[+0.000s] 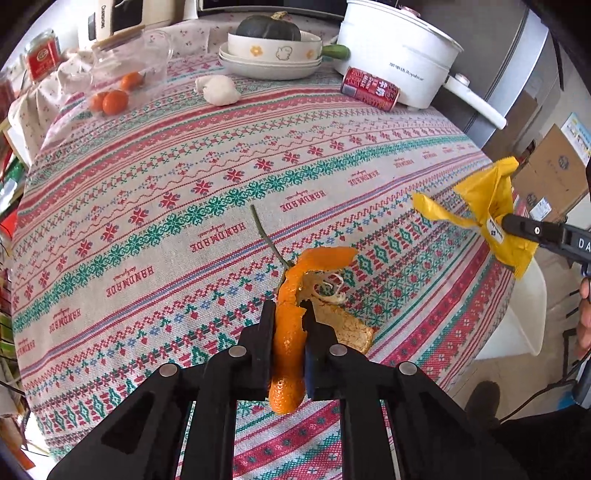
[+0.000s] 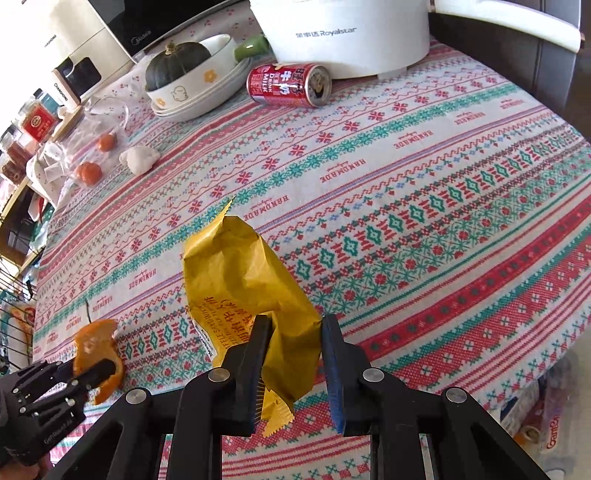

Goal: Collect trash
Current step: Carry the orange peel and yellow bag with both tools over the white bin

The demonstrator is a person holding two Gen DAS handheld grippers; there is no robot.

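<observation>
My left gripper (image 1: 290, 310) is shut on an orange peel (image 1: 291, 332) with a green stem, held just above the patterned tablecloth (image 1: 184, 206); it also shows in the right wrist view (image 2: 98, 354). My right gripper (image 2: 295, 325) is shut on a crumpled yellow snack wrapper (image 2: 240, 280), lifted above the table near its right edge; the wrapper also shows in the left wrist view (image 1: 487, 206). A red milk can (image 2: 288, 86) lies on its side by the white pot. A crumpled white tissue (image 1: 218, 90) lies at the back.
A white electric pot (image 1: 399, 55) stands at the back right. Stacked bowls holding a dark squash (image 1: 267, 29), a cucumber (image 1: 336, 51), a clear container (image 1: 129, 62) and tangerines (image 1: 114, 101) sit at the back. A white bin (image 1: 524, 310) is beside the table's right edge.
</observation>
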